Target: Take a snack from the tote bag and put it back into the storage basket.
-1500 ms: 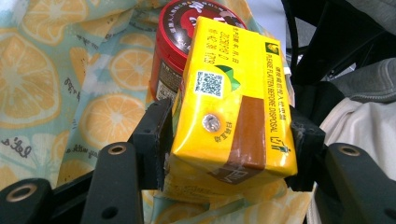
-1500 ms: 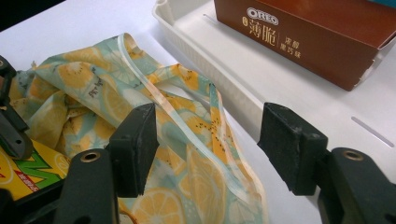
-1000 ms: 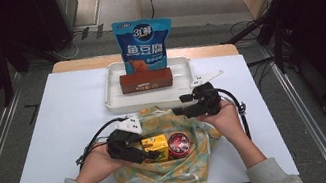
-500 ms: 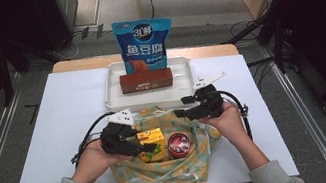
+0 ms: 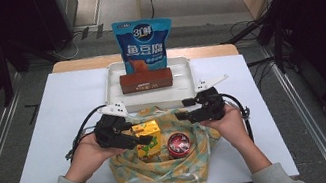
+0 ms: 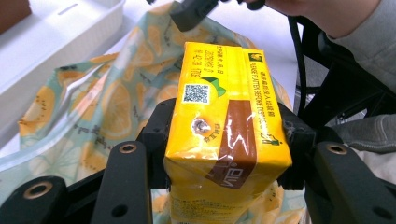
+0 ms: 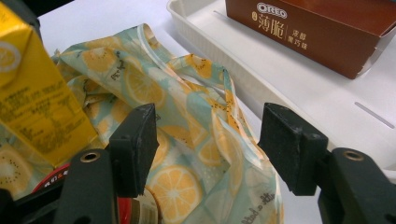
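A: What does your left gripper (image 5: 145,139) hold?

B: It holds the yellow drink carton (image 6: 225,116) — my two pads press on its two sides, so the jaws are closed on it. The carton is over the lemon-print bag (image 5: 173,163), at the near edge of the table (image 5: 44,122), just left of the red round tin (image 5: 178,143).

A: And your right gripper (image 7: 205,144)?

B: Its jaws stand apart, and a fold of the bag's rim rises between them, but the pads do not press it. It is at the far right side of the bag, near the white tray (image 5: 183,75).

A: What is in the tray?

B: A brown Oreo box (image 7: 322,30) — and behind it, on the far side, a blue snack pouch (image 5: 143,44) stands upright.
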Tool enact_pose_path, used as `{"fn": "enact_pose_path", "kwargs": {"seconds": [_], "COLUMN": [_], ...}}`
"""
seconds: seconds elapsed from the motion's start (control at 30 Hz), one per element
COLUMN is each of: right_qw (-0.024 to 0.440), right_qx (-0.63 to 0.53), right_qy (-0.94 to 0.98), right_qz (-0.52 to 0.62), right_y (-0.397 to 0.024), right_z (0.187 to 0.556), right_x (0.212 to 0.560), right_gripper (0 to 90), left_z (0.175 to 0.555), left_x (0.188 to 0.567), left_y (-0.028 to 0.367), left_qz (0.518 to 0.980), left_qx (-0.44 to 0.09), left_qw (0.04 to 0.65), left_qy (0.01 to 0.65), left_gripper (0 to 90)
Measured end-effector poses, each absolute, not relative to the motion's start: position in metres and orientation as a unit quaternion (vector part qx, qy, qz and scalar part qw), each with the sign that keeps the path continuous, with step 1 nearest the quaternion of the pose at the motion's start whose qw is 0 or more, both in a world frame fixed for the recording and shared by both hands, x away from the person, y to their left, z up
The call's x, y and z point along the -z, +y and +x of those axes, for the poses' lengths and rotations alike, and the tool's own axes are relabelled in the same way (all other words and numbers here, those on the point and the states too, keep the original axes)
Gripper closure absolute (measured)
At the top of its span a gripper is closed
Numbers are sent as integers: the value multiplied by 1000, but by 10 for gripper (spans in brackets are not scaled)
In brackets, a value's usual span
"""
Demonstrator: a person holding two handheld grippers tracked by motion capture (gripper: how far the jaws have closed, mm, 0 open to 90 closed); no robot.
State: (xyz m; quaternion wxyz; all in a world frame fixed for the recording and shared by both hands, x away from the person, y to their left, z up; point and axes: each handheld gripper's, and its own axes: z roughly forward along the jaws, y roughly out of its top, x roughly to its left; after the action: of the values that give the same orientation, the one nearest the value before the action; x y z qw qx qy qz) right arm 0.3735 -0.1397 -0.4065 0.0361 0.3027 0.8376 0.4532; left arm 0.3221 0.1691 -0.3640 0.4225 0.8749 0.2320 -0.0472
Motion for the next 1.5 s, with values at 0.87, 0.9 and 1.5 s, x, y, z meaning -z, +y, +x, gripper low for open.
{"fn": "enact_pose_path", "kwargs": {"seconds": [0.87,0.9,1.5], "right_qw": [35,35,32], "right_qx": [-459,-459,-462], "right_qy": [837,837,837], "right_qz": [297,297,292], "right_y": [-141,-141,-140], "right_z": [361,360,358], "right_x": [407,406,407], "right_gripper": [375,375,374], "left_z": [338,339,363], "left_x": [338,338,329], "left_y": [182,183,190], "left_qz": [871,870,867], "left_qx": [26,26,29], "left_qw": [425,426,427], "left_qy": [244,246,257], "left_gripper": [508,508,509]}}
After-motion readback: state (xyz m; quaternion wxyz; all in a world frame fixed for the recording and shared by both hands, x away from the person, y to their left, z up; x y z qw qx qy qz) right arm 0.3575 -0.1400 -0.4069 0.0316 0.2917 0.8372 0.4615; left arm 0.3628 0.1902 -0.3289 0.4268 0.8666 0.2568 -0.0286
